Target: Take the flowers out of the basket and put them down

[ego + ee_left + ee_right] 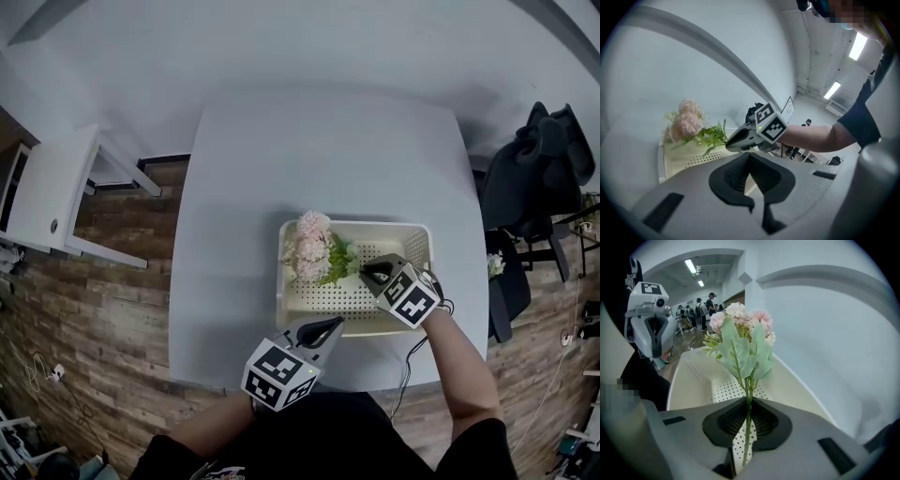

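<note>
Left gripper (335,322), right gripper (367,271) on one flower bunch (312,246), one basket (417,228)

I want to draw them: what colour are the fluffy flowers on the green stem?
The artificial flowers are pale pink and cream, clearest in the right gripper view.

left gripper (326,327): jaws together, nothing between them; held low, close to the body, pointing forward and right.
right gripper (374,272): jaws pinched on a stem (746,430); ahead of the left, pointing left.
left arm (211,424): bare, bent inward.
right arm (459,361): bare, reaching forward.
</note>
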Tool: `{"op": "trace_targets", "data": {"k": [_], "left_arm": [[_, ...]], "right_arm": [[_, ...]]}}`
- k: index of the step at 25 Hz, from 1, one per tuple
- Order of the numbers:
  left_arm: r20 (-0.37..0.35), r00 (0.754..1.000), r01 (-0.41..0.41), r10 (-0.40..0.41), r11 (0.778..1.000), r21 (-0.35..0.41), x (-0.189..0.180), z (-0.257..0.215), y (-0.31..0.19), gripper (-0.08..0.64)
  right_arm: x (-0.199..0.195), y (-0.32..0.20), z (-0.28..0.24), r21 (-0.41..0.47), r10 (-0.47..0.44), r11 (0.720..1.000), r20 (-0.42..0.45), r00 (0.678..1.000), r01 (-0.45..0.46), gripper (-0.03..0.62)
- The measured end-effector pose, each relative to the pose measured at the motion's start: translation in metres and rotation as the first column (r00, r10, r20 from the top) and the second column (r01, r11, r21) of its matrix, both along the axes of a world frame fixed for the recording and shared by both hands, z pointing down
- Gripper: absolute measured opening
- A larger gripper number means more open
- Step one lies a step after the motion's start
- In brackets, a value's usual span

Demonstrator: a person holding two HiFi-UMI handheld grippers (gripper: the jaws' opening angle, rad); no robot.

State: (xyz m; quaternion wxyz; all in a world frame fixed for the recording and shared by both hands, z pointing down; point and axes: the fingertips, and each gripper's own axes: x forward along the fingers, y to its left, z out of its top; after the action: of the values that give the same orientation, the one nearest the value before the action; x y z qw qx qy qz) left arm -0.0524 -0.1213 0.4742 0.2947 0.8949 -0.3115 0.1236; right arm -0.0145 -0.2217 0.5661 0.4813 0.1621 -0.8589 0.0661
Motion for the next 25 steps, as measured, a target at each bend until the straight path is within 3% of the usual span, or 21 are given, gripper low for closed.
{"op": "trace_targets", "data": {"k": [6,11,17,25], "left_arm": [[0.017,1.000,0.008,-0.009,0.999,0.052,0.004,-0.012,0.002,0.006],[0.014,1.000,-0.006,0.005,0.995,0.101,0.015,-0.025,0.004,0.007],[0.019,0.996,-0.085,0.083,0.987,0.136,0.052,-0.036,0.011,0.008],[0.026,0.978,-0.209,0.208,0.966,0.149,0.117,-0.039,0.022,0.007]], "right_arm": [[0.004,0.003,-0.061,0.043,0.165,0.983,0.207,0.964,-0.178,0.043],[0.031,0.007,-0.114,0.064,0.310,0.931,0.377,0.873,-0.359,0.043],[0.106,0.023,-0.143,0.030,0.498,0.810,0.493,0.713,-0.586,0.043],[0.203,0.053,-0.121,-0.049,0.678,0.639,0.507,0.532,-0.768,0.043]]}}
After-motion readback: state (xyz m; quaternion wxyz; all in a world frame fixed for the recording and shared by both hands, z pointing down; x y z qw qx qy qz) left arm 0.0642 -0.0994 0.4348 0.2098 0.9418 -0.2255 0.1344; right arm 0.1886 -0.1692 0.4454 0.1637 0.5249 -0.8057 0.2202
